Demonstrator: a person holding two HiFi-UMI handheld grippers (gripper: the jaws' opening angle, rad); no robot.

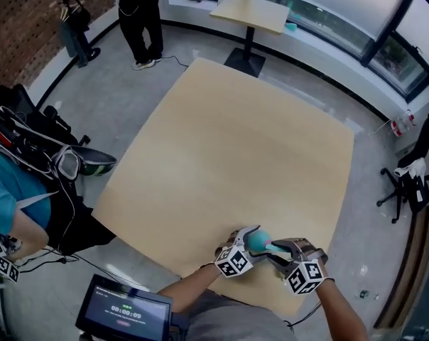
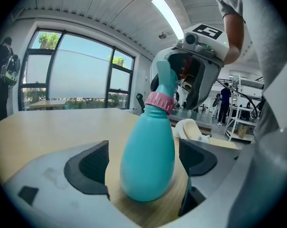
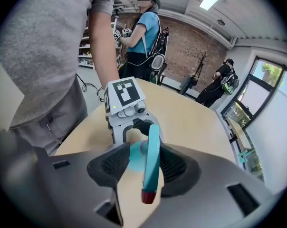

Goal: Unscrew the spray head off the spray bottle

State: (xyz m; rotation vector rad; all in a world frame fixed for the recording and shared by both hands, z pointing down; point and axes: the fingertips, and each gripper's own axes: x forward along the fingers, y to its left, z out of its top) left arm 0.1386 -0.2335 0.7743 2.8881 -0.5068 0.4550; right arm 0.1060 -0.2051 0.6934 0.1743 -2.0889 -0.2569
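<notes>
L gripper gapes wide round teal spray bottle on table; R gripper jaws apart, seemingly loose round spray head.

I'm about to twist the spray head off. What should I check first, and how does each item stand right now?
1. Bottle between the left claw's jaws: ok.
2. Left claw gripping the bottle: not ok, gaps show on both sides.
3. Spray head between the right claw's jaws: ok.
4. Right claw clamped on the spray head: not ok, one pad stands clear.
5. Bottle base resting on the table: ok.
6. Pink collar loosened: cannot tell; it sits on the neck.
</notes>
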